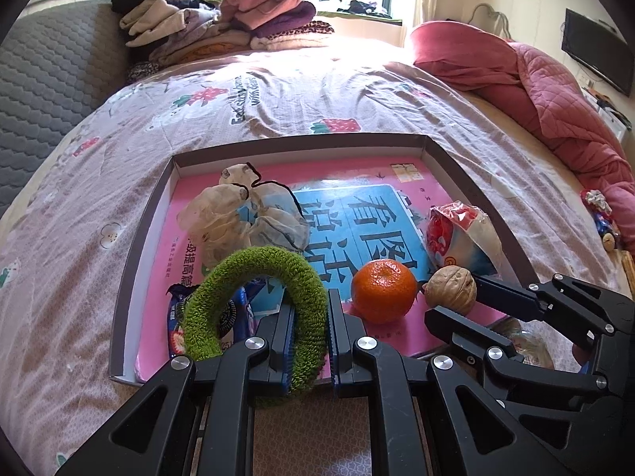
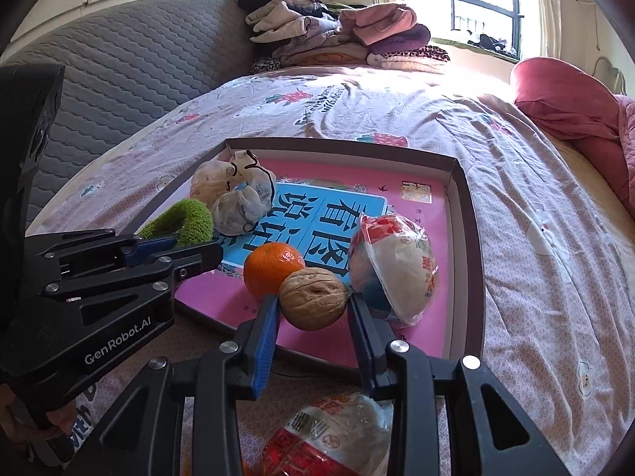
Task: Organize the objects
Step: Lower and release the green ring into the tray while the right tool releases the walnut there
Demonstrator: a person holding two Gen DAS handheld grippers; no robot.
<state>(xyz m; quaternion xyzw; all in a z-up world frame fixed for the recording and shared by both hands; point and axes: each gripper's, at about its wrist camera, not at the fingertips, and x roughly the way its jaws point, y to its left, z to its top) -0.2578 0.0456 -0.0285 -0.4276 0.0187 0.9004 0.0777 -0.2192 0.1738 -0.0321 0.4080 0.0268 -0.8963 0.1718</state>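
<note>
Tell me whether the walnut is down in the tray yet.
Not yet: the walnut is clamped between the right gripper jaws, held over the tray.

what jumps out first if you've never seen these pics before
Two black grippers over a shallow box on a bed: the left gripper clamps a fuzzy green ring, the right gripper a walnut. Beside the walnut, a bright orange tangerine sits on the pink book lining the box.

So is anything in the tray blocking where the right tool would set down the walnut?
Somewhat. The right tool grips the walnut over the tray's near part, with the orange close on one side and a wrapped snack on the other. Only a narrow pink gap lies below.
</note>
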